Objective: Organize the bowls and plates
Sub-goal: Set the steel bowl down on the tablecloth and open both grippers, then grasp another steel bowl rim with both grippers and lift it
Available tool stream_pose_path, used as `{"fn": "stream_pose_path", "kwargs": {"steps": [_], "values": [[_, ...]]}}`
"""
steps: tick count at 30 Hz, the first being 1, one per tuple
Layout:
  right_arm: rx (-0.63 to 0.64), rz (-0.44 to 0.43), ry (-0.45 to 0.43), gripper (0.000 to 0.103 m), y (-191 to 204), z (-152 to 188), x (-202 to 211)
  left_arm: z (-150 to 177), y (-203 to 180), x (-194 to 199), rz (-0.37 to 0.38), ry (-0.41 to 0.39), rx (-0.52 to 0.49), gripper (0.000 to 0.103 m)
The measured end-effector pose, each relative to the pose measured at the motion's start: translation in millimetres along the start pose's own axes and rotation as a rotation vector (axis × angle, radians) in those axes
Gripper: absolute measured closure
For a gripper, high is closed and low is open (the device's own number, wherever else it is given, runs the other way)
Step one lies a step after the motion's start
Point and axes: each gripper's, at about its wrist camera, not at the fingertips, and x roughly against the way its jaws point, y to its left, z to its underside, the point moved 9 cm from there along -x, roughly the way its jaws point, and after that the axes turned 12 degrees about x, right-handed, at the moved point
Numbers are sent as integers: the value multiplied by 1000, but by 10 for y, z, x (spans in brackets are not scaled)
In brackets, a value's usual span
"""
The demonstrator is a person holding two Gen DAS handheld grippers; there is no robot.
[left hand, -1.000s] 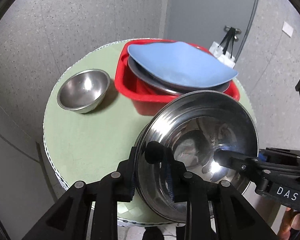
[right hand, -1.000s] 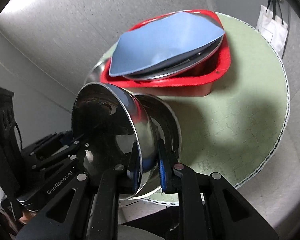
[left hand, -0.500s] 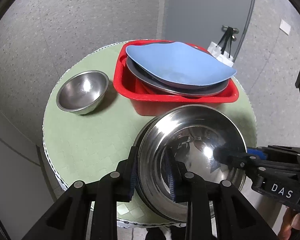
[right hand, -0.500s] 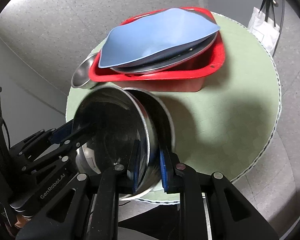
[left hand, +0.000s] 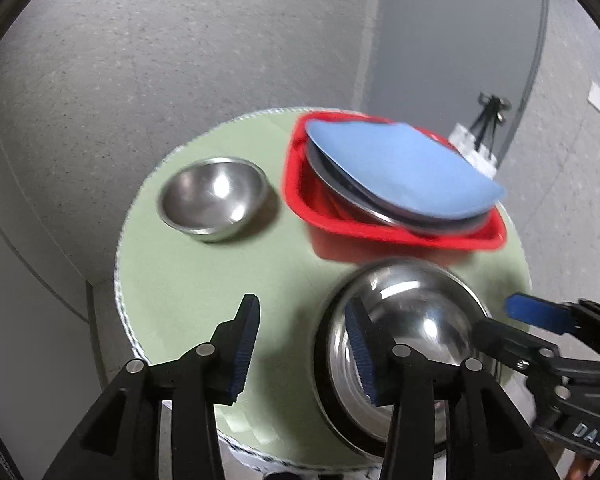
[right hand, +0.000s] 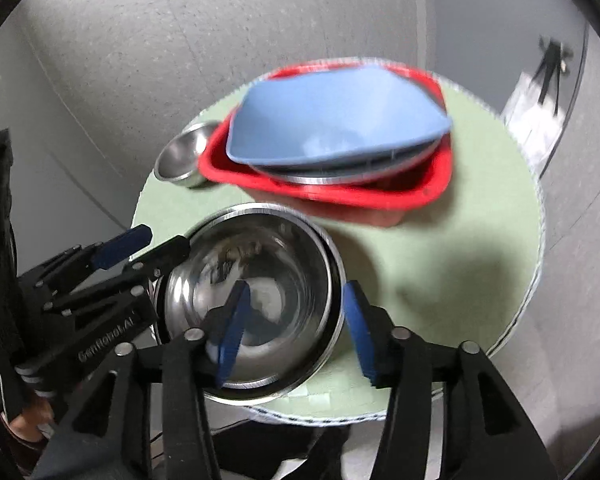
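1. Green round counter (left hand: 188,288) carries everything.
2. Nested bowls (right hand: 256,300) sit at its near edge; both left claw (left hand: 302,348) and right claw (right hand: 292,328) are spread, holding nothing.
3. Small bowl (left hand: 214,198) stands apart, unstacked; plates (left hand: 400,168) lie in the red bin (left hand: 380,236).

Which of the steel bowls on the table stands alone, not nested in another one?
The small steel bowl left of the red tub stands alone. The big steel bowl near both open grippers sits nested inside another bowl.

Right claw (right hand: 294,330) gapes astride the rim of nested steel bowls (right hand: 260,280).
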Motion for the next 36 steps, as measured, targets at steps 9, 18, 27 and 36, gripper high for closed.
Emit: {"fn": "stream_pose_path", "kwargs": {"steps": [9, 18, 27, 36], "values": [[-4, 16, -119, 39, 388, -614, 3, -482, 510, -67, 45, -40, 17, 45], [-198, -3, -77, 30, 813, -1067, -634, -1050, 1321, -491, 48, 12, -53, 40], [-345, 71, -31, 30, 920, -1078, -1076, -1134, 1447, -1256, 77, 190, -98, 43], [-416, 132, -11, 30, 771, -991, -1250, -1131, 1397, -1537, 170, 226, -153, 83]]}}
